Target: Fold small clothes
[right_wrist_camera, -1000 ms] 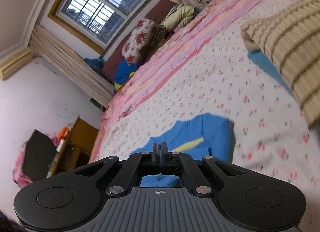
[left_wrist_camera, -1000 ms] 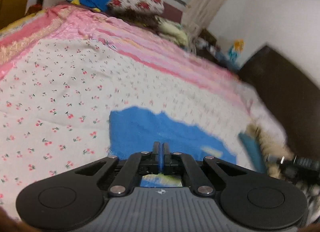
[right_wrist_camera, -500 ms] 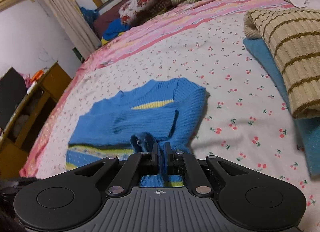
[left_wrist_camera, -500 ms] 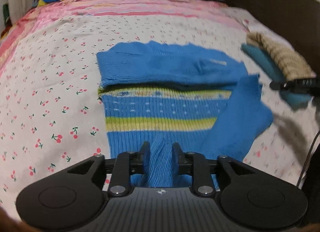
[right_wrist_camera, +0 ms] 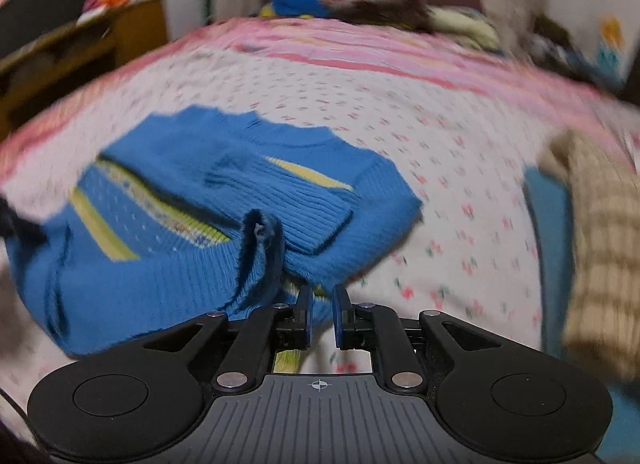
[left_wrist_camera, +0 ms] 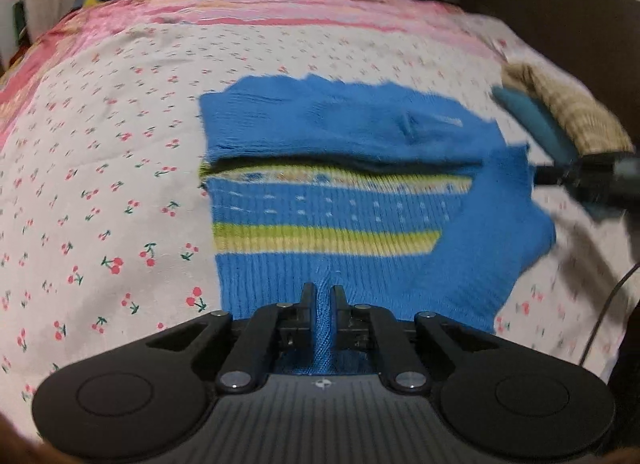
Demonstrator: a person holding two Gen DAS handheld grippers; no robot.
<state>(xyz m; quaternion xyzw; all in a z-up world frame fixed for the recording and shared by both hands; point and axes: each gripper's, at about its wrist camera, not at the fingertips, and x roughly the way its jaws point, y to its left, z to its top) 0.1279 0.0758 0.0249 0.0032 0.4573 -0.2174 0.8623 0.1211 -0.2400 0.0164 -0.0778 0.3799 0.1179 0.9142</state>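
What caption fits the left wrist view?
Left hand-held gripper pinching the blue sweater's hem on a cherry-print bedsheet.

One blue sweater (left_wrist_camera: 332, 220); two folded garments (right_wrist_camera: 592, 232) stacked; two tools (left_wrist_camera: 322, 298); one bed (left_wrist_camera: 100, 136).

The sweater (left_wrist_camera: 344, 208) hem is hidden behind the left tool (left_wrist_camera: 322, 300) body. In the right wrist view, motion blur smears the bedsheet (right_wrist_camera: 400, 112) print beyond the sweater; the striped knit (right_wrist_camera: 600, 224) beside it is cut off by the frame edge.
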